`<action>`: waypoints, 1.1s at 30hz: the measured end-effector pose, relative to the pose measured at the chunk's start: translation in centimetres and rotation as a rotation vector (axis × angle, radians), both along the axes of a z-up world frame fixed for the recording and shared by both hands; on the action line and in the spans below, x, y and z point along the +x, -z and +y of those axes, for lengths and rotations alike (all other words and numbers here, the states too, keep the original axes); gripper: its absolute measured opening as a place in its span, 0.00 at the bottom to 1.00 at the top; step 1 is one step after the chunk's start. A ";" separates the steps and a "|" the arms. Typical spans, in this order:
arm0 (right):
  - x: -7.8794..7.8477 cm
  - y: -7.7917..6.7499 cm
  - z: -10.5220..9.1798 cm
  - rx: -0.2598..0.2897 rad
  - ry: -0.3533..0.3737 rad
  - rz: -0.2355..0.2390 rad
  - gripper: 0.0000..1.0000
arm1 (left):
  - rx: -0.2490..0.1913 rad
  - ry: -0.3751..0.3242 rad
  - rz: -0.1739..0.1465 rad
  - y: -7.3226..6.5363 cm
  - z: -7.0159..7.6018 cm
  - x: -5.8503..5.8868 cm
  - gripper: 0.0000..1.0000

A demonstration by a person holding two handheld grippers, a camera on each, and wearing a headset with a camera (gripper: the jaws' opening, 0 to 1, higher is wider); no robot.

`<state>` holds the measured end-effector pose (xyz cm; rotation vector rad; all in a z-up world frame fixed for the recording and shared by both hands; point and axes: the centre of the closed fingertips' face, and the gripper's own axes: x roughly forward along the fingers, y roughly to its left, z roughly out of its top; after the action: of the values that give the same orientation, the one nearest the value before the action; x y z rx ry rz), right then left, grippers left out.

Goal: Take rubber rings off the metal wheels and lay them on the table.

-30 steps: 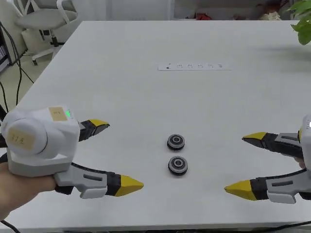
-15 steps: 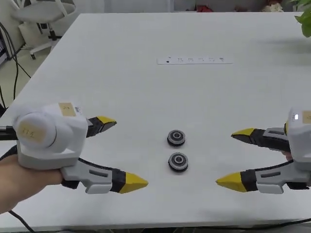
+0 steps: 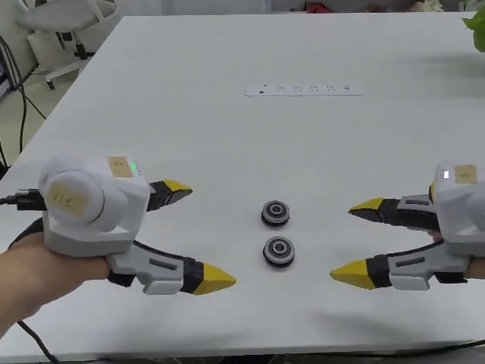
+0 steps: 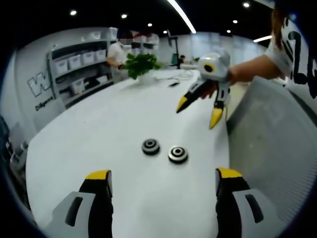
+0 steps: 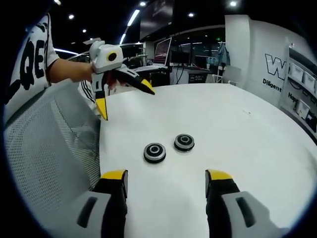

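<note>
- While the left claw [image 3: 206, 234] and right claw [image 3: 346, 241] hover spread and empty, the near wheel [image 3: 279, 251] and far wheel [image 3: 275, 213] lie flat on the table [image 3: 227, 114] between them, just apart.
- Both claws point inward, about equally near the wheels.
- Each wheel's dark outer band is probably its rubber ring [image 3: 266, 252]; the seam is too small to see.

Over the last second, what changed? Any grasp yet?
The left gripper and right gripper both moved inward toward the far wheel and near wheel, the right one more. No grasp: both are open, clear of the wheels. The wheels stayed put on the table.
</note>
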<state>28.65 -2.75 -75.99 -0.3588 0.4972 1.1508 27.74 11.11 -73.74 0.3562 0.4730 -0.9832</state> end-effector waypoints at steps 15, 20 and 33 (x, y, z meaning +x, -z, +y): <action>0.8 0.9 1.5 -0.019 -0.068 0.004 0.48 | 0.001 0.025 0.017 0.6 -0.8 0.9 0.78; 0.6 1.4 2.1 -0.022 -0.099 0.009 0.44 | 0.013 0.043 0.026 1.1 -1.3 1.0 0.76; 0.4 2.3 3.7 -0.031 -0.151 0.031 0.36 | 0.024 0.084 0.049 2.1 -2.3 1.1 0.69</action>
<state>29.04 0.97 -78.31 -0.4108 0.5226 1.2972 28.84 8.76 -75.79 0.3767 0.5181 -1.0709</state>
